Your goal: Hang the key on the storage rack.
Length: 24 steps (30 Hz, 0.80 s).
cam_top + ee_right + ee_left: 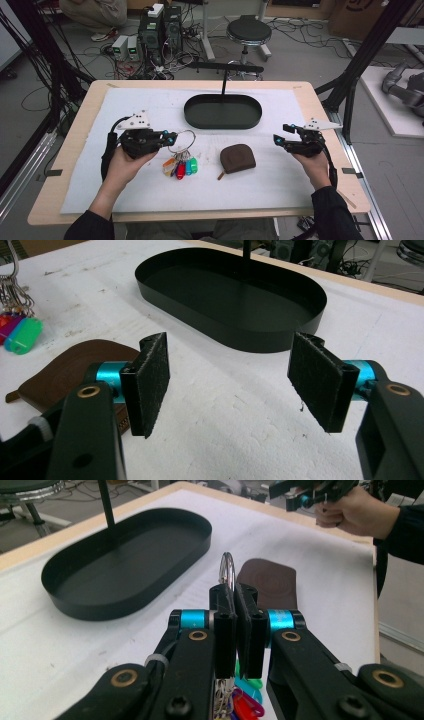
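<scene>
From the high view, the left gripper (171, 137) had its jaws clenched on the metal ring (182, 141) of a key bunch. Its coloured tags (181, 166), orange, red, blue and green, fanned out below the ring over the white mat (90, 165), just left of the brown pouch (238, 158). The black tray (223, 111) lay behind them, farther up the table. The right gripper (281, 135) sat well apart on the right, jaws spread, holding nothing.

In the left gripper view, the pads (226, 625) were pressed together, the thin shiny ring (227, 570) standing up between them. Red, green and purple tags (247, 700) dangled beneath the jaws; the pouch (272, 582) lay beyond.

In the right gripper view, the pads (150, 382) stood wide apart over bare mat (225, 410), with the tray (235, 300) ahead. The tags (20, 335) and small keys showed at the far left, beside the pouch (65, 372).
</scene>
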Each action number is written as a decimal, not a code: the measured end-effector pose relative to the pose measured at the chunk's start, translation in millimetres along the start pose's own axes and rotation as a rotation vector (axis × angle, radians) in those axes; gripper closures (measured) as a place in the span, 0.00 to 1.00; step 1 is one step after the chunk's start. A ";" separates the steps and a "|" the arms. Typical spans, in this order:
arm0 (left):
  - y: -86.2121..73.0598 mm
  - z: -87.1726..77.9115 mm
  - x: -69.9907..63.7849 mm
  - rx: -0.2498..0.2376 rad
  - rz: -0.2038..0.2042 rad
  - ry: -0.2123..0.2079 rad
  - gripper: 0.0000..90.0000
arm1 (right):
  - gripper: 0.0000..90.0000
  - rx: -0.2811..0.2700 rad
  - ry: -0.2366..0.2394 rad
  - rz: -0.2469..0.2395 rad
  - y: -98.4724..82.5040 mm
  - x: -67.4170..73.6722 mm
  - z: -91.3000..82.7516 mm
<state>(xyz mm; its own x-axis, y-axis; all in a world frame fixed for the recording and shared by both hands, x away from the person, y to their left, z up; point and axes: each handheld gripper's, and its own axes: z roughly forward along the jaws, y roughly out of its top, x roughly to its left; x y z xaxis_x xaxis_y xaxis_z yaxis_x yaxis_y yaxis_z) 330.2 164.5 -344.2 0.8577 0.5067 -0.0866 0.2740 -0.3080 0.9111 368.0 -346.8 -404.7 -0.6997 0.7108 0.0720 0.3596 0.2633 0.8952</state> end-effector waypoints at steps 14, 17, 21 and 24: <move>43.0 1.2 -1.4 -0.026 0.073 0.004 0.96 | 0.38 -0.007 0.000 -0.003 0.0 -0.8 0.6; 56.7 0.4 2.7 -0.052 0.075 0.005 0.96 | 0.38 -0.005 0.000 -0.002 -0.2 -1.3 0.6; 69.8 0.7 7.6 -0.079 0.090 0.013 0.96 | 0.38 -0.009 0.000 -0.002 -0.2 -2.0 0.8; 80.1 2.9 11.4 -0.083 0.094 0.020 0.96 | 0.38 -0.009 0.002 0.001 -0.1 -1.6 1.0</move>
<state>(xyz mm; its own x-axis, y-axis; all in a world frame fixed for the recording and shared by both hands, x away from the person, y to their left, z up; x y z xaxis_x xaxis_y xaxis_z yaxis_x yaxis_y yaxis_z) 363.2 143.3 -273.4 0.8691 0.4945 0.0082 0.1547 -0.2876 0.9452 369.7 -347.3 -405.4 -0.7003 0.7101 0.0735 0.3545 0.2565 0.8992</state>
